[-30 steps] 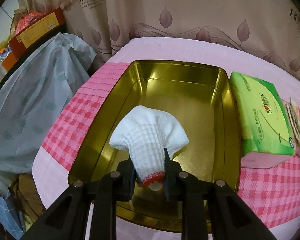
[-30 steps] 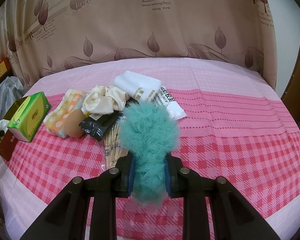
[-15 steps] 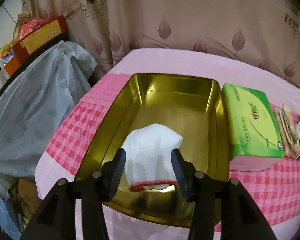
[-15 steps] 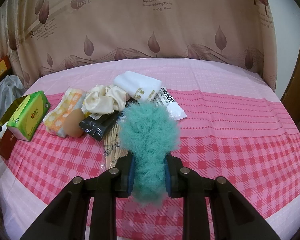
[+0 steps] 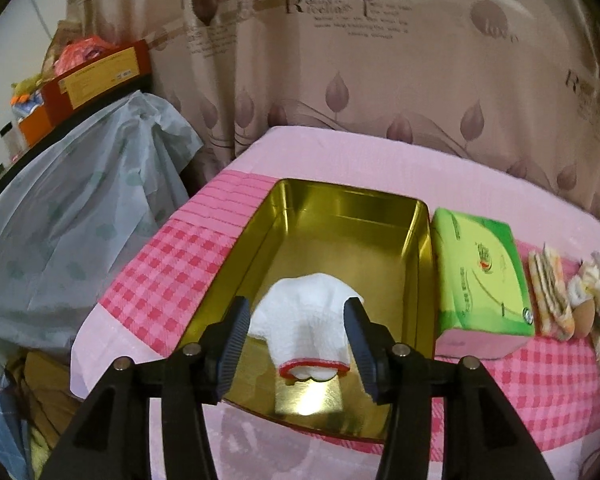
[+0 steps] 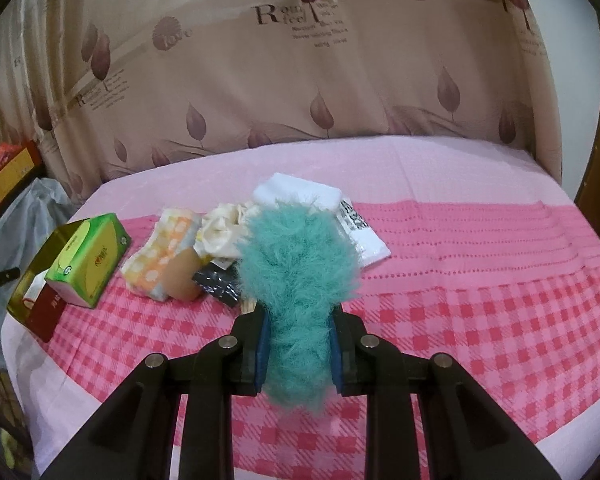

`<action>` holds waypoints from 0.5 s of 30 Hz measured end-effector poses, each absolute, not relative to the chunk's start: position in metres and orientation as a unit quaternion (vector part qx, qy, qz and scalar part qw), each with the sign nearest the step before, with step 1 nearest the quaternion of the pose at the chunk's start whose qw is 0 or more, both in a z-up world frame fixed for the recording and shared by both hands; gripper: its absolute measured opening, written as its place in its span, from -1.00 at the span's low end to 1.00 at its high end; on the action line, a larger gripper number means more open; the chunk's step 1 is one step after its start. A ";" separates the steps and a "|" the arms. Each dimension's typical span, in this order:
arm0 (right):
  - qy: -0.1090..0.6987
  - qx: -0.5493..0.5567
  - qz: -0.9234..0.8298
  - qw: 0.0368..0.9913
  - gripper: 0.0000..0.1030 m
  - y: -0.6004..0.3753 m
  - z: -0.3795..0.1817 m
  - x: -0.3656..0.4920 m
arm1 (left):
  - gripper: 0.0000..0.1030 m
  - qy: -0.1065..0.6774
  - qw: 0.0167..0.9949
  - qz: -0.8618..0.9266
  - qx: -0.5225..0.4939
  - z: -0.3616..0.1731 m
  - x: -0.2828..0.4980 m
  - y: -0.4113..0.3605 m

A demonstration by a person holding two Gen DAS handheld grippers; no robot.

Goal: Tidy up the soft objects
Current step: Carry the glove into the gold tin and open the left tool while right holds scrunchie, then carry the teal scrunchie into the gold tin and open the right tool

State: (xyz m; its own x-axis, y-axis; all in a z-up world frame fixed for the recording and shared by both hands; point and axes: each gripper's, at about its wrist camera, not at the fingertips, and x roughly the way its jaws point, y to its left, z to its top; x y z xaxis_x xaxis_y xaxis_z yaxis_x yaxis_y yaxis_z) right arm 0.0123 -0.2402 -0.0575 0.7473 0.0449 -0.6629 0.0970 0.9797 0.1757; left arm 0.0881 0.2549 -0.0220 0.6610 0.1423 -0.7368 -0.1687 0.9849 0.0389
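Two tongs, left tongs (image 5: 296, 322) opening, one glove (image 5: 306, 330)

you have a table (image 6: 480, 280) under a pink cloth, checked near you and plain pink toward the curtain. at its left end sits a gold tin (image 5: 416, 248), with a green tissue pack (image 5: 480, 276) just beside its right wall. right of that lies a cluster: a folded orange-check cloth (image 6: 160, 256), a brown egg-shaped thing (image 6: 182, 276), a cream scrunchie (image 6: 220, 232), a black packet (image 6: 216, 286), a white folded towel (image 6: 296, 192) and a white printed packet (image 6: 364, 236).
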 end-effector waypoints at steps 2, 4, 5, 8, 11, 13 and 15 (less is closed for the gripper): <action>0.352 0.089 -0.014 0.932 -0.58 -0.233 -0.053 0.011 | 0.00 0.401 0.911 0.090 -0.027 -0.020 0.087 0.260; 0.354 0.078 -0.012 0.932 -0.58 -0.224 -0.052 0.013 | 0.00 0.402 0.910 0.097 -0.034 -0.018 0.085 0.266; 0.356 0.074 -0.009 0.931 -0.58 -0.218 -0.051 0.014 | 0.00 0.401 0.910 0.099 -0.038 -0.017 0.083 0.268; 0.361 0.060 0.006 0.931 -0.58 -0.199 -0.049 0.019 | 0.01 0.401 0.909 0.104 -0.050 -0.014 0.075 0.278; 0.362 0.039 0.033 0.931 -0.58 -0.171 -0.043 0.026 | 0.01 0.401 0.906 0.118 -0.061 -0.012 0.067 0.291; 0.362 0.026 0.055 0.930 -0.58 -0.150 -0.039 0.030 | 0.01 0.406 0.902 0.130 -0.063 -0.014 0.063 0.299; 0.362 0.016 0.082 0.928 -0.58 -0.126 -0.036 0.037 | 0.02 0.412 0.897 0.148 -0.065 -0.017 0.059 0.307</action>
State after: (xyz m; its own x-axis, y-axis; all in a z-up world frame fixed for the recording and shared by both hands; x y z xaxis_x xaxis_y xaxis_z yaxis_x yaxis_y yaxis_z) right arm 0.0366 -0.1264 -0.0358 0.7243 0.1639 -0.6697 -0.1414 0.9860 0.0883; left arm 0.0589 0.3070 -0.0165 0.6162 0.2124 -0.7584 -0.3201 0.9474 0.0052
